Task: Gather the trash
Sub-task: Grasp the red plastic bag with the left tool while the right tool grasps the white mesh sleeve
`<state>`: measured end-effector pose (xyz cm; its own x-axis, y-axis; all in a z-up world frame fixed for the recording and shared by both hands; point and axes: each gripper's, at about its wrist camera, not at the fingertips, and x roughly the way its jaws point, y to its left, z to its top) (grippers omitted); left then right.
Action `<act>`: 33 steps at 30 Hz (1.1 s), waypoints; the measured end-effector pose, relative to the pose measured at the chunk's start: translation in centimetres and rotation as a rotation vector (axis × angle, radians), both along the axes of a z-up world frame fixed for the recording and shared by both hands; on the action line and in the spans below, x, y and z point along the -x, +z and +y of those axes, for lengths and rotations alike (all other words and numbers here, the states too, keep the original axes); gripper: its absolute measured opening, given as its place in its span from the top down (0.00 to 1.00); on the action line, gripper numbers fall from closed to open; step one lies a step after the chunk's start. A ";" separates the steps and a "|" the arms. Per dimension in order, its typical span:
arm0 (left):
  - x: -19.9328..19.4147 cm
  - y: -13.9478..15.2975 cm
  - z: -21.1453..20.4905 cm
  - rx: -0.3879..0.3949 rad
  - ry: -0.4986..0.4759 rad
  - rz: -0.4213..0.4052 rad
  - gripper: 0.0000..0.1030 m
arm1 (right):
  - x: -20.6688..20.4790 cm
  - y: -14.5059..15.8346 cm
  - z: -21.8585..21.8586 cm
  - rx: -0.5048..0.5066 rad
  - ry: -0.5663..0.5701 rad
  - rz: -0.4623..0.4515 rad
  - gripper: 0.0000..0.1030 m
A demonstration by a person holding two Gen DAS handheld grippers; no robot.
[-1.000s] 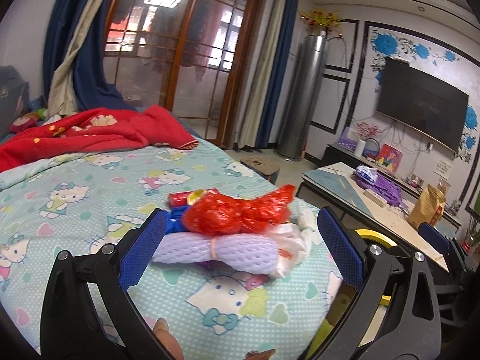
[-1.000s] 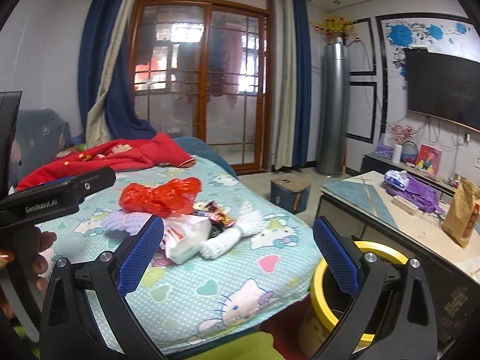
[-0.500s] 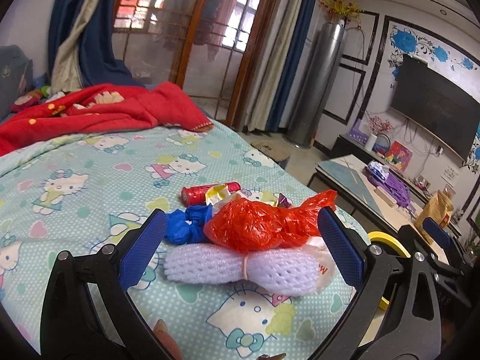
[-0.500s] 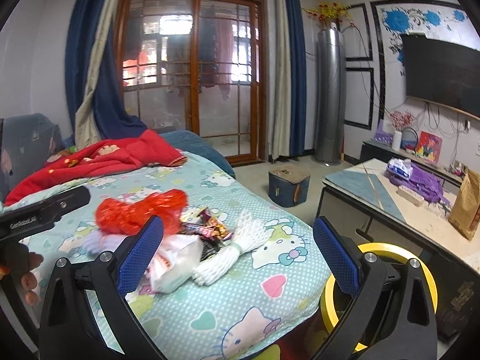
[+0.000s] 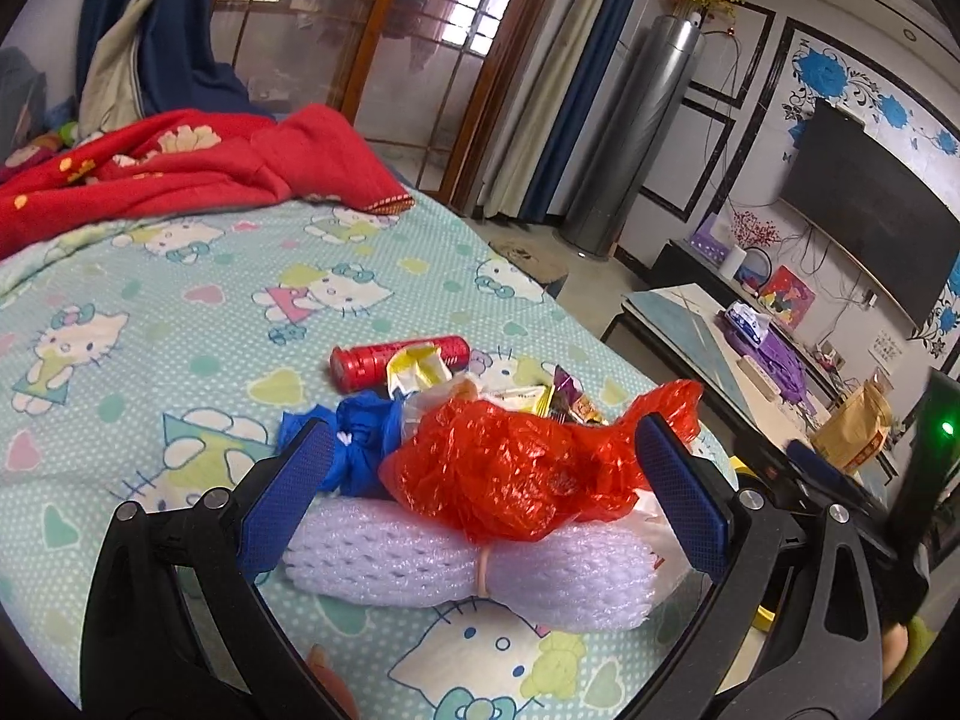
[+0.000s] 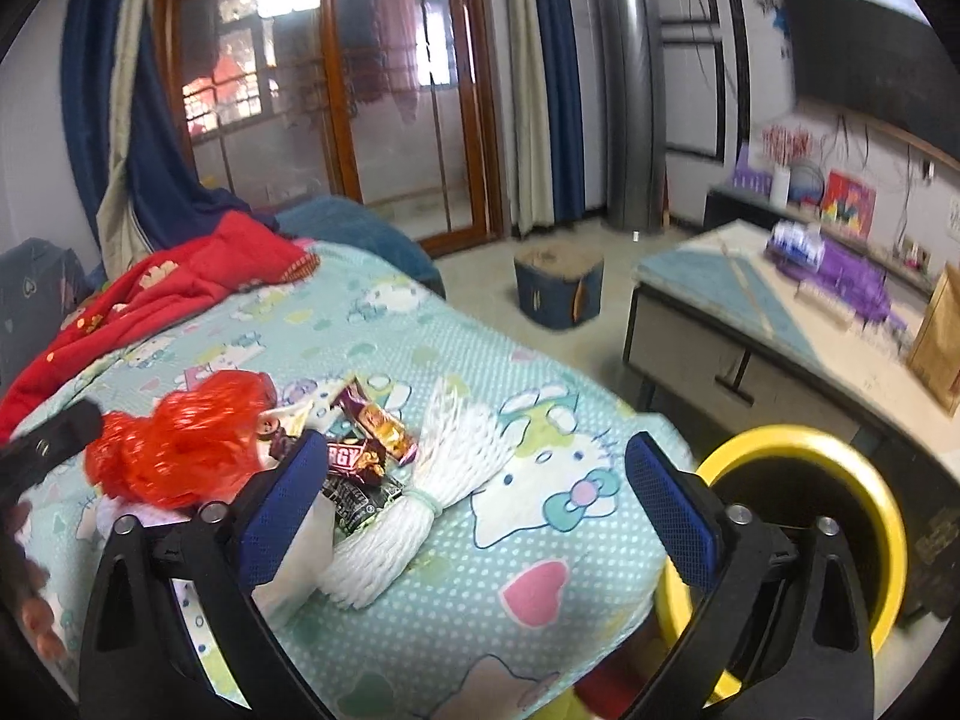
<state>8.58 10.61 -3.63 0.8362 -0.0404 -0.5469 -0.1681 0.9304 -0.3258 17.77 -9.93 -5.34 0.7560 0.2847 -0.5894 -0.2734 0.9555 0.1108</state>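
A small heap of trash lies on the bed (image 5: 180, 276), on a cartoon-cat sheet, close to the bed's right edge. The left gripper (image 5: 480, 480) hovers just above it with jaws spread wide and holding nothing. Framed between the jaws are a crumpled red plastic bag (image 5: 510, 474) and, below it, a white foam net roll (image 5: 468, 564) whose long axis runs across the opening, from jaw to jaw. A blue bag (image 5: 360, 444), a red tube (image 5: 396, 357) and snack wrappers (image 6: 366, 438) lie just beyond.

The right gripper (image 6: 474, 498), also wide open and empty, faces a tied white foam bundle (image 6: 414, 510) lying at a slant. Just past the bed's edge stands a yellow-rimmed bin (image 6: 798, 516), nearer the right gripper. The left gripper seems better placed for the red bag; open sheet surrounds the heap.
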 end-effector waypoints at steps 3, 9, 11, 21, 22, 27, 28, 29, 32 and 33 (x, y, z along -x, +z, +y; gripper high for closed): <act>-0.1 -0.4 0.2 0.009 -0.001 0.008 0.13 | -1.3 -1.0 0.4 -0.014 0.011 0.070 0.21; -0.3 -0.9 0.1 0.028 -0.023 0.014 0.24 | -2.5 -2.4 1.3 -0.047 0.023 0.143 0.27; -0.3 -0.9 0.0 0.033 -0.033 0.008 0.28 | -2.8 -2.9 1.5 -0.054 0.022 0.161 0.30; -0.2 -0.8 -0.8 0.026 -0.065 -0.016 0.49 | -4.0 -5.0 1.2 -0.111 0.034 0.260 0.65; -0.2 -0.8 -0.8 0.025 -0.068 -0.018 0.57 | -3.9 -5.2 1.1 -0.112 0.035 0.264 0.67; 0.2 -0.5 -1.1 0.008 -0.081 -0.036 0.72 | -3.6 -5.5 0.4 -0.115 0.026 0.258 0.74; 0.3 -0.4 -1.2 0.007 -0.083 -0.040 0.81 | -3.6 -5.5 0.3 -0.116 0.026 0.256 0.75; 0.4 -0.4 -1.2 0.004 -0.086 -0.043 0.82 | -3.5 -5.5 0.2 -0.116 0.027 0.253 0.76; 0.5 -0.2 -1.3 0.002 -0.100 -0.046 0.88 | -3.3 -5.4 -0.1 -0.113 0.033 0.239 0.77; 0.5 -0.1 -1.3 0.001 -0.098 -0.051 0.89 | -3.2 -5.3 -0.2 -0.112 0.033 0.235 0.77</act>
